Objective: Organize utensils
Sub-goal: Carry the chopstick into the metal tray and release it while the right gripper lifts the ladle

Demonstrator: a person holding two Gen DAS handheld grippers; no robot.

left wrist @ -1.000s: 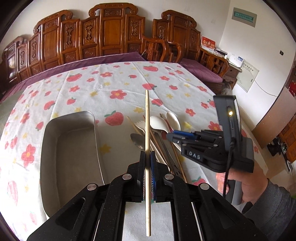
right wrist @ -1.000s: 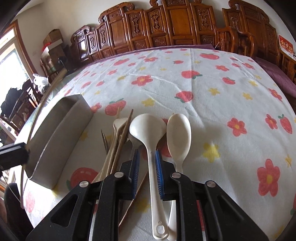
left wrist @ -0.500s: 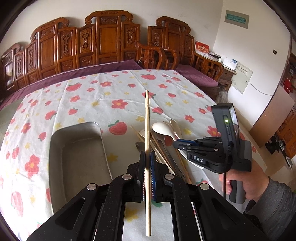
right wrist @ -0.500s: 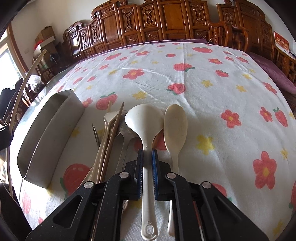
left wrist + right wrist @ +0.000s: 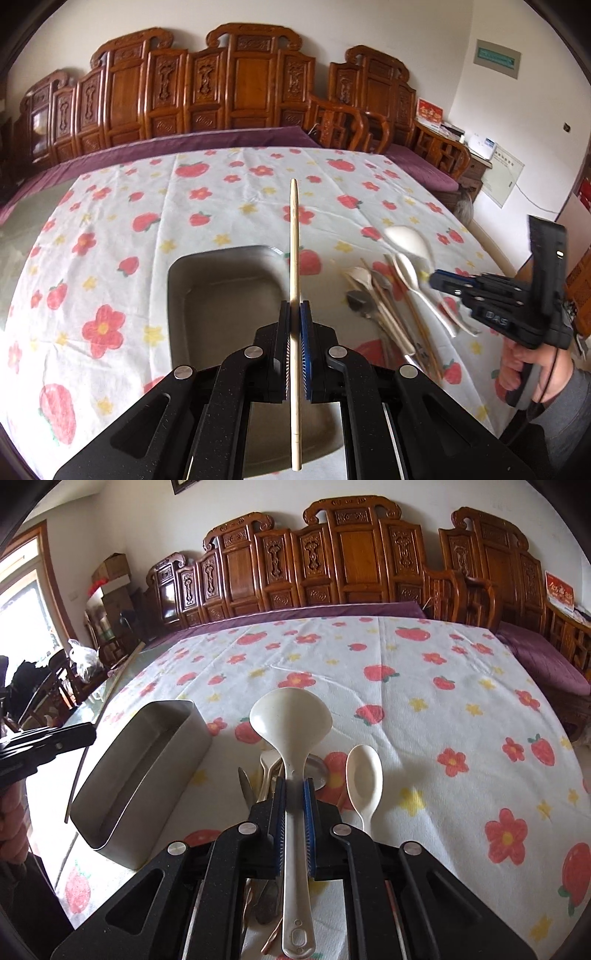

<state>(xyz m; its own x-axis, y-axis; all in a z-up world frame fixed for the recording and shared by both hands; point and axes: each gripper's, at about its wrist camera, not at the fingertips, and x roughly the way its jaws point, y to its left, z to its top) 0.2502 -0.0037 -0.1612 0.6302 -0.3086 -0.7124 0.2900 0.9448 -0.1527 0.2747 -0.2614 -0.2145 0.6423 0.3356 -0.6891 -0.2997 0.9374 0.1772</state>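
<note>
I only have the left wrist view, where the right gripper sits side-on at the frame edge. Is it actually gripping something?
Observer: Yes, the right gripper is shut on the handle of the cream plastic ladle.
Operator: Where on the handle?
Observer: Around the middle; the end with the hanging hole sticks out behind the pads.
Operator: My own gripper hides the tray's near end. Anything there?
Observer: No utensil shows inside the rectangular steel tray.

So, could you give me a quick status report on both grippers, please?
Left gripper shut on chopstick above metal tray. Right gripper shut on white ladle, lifted off utensil pile. Nothing blocking the tray.
</note>
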